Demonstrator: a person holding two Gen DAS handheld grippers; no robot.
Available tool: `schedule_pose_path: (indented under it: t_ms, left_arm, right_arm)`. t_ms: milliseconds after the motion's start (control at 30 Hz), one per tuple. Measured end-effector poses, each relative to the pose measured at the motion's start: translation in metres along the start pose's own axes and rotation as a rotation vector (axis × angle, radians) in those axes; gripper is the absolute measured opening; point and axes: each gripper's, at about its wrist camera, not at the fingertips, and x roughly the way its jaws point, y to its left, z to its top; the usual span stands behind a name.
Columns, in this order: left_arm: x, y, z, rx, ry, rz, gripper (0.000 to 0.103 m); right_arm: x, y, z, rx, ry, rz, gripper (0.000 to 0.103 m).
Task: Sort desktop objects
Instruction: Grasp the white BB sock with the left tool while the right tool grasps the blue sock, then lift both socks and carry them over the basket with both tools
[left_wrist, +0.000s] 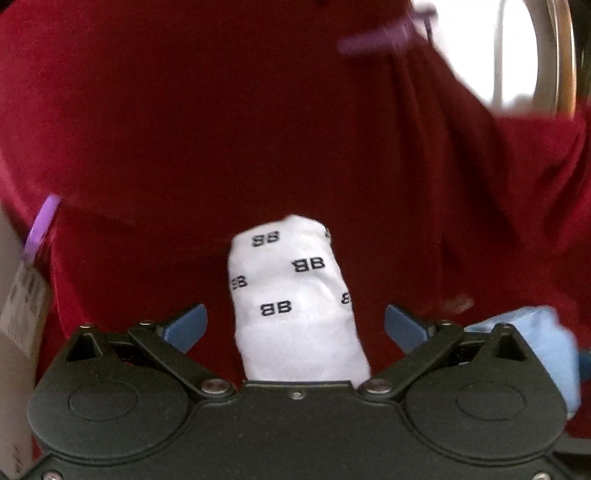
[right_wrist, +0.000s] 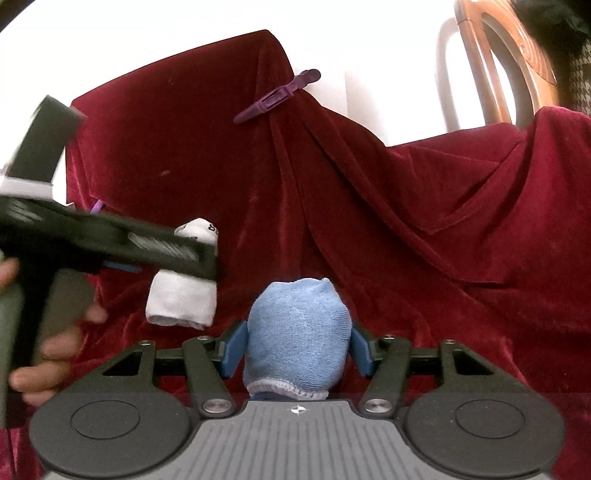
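Left gripper (left_wrist: 295, 325): jaws stood wide apart; the blue pads (left_wrist: 186, 325) flanked the white sock (left_wrist: 291, 295) with a gap on each side, nothing clamped.
White sock: rolled, printed with dark "BB" marks, lay on the red cloth (left_wrist: 184, 129) between the left fingers; its near end was hidden behind the gripper body. From the right wrist view the left gripper (right_wrist: 122, 267) crossed over its middle, so only the two ends showed (right_wrist: 181, 299).
Right gripper (right_wrist: 295, 350): pads (right_wrist: 232, 350) pressed against both sides of the blue sock (right_wrist: 297, 336), holding it.
Blue sock: rolled, its white-edged cuff toward the camera; its base was cut off by the gripper body. In the left wrist view only a blurred part (left_wrist: 543, 332) showed at the right.
Left hand (right_wrist: 55, 343): fingers around the left gripper's handle, partly out of frame and blurred.
Red cloth: draped in folds behind both socks.
Purple clip (right_wrist: 277, 96): pinned on a cloth fold at the back; blurred in the left wrist view (left_wrist: 380, 40).
Wooden chair (right_wrist: 506, 62): upper right, only partly visible.
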Motion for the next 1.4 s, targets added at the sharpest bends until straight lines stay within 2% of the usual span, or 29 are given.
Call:
schedule_pose_path:
  t_ms: [100, 167, 267, 367, 667, 867, 967, 1100, 1233, 1300, 1400]
  left_arm:
    - [0.016, -0.007, 0.007, 0.013, 0.094, -0.040, 0.099]
    - [0.021, -0.009, 0.007, 0.009, 0.114, -0.056, 0.096]
    - [0.019, -0.005, 0.008, 0.000, 0.112, -0.029, 0.061]
    - [0.010, 0.003, 0.009, -0.020, 0.119, -0.066, 0.057]
    - [-0.063, 0.018, 0.009, -0.002, 0.078, -0.062, 0.058]
    - [-0.100, 0.019, -0.033, 0.072, 0.162, -0.054, 0.058]
    - [-0.108, 0.024, -0.062, 0.079, 0.182, -0.055, 0.059]
    - [-0.099, 0.036, -0.089, 0.031, 0.237, -0.056, 0.061]
    - [-0.104, 0.040, -0.096, -0.019, 0.207, -0.062, 0.061]
    - [-0.108, 0.033, -0.099, -0.008, 0.205, -0.035, 0.064]
    - [-0.116, 0.026, -0.103, 0.000, 0.208, -0.016, 0.062]
  right_arm:
    - [0.001, -0.001, 0.000, 0.002, 0.000, 0.002, 0.057]
    - [0.001, -0.001, 0.000, 0.005, 0.000, 0.001, 0.057]
    - [0.002, -0.003, 0.001, 0.018, 0.000, 0.002, 0.057]
    - [0.002, -0.004, 0.001, 0.027, 0.001, 0.002, 0.057]
    - [0.004, -0.004, 0.001, 0.033, 0.005, -0.003, 0.057]
    - [0.004, -0.002, 0.001, 0.022, 0.011, -0.014, 0.059]
    - [0.004, -0.001, 0.000, 0.015, 0.013, -0.014, 0.060]
    - [0.005, 0.001, 0.000, 0.003, 0.027, -0.025, 0.065]
    - [0.006, 0.001, 0.000, 0.004, 0.037, -0.043, 0.068]
    - [0.008, 0.001, 0.001, 0.009, 0.049, -0.051, 0.068]
    - [0.010, 0.001, 0.001, 0.015, 0.065, -0.062, 0.065]
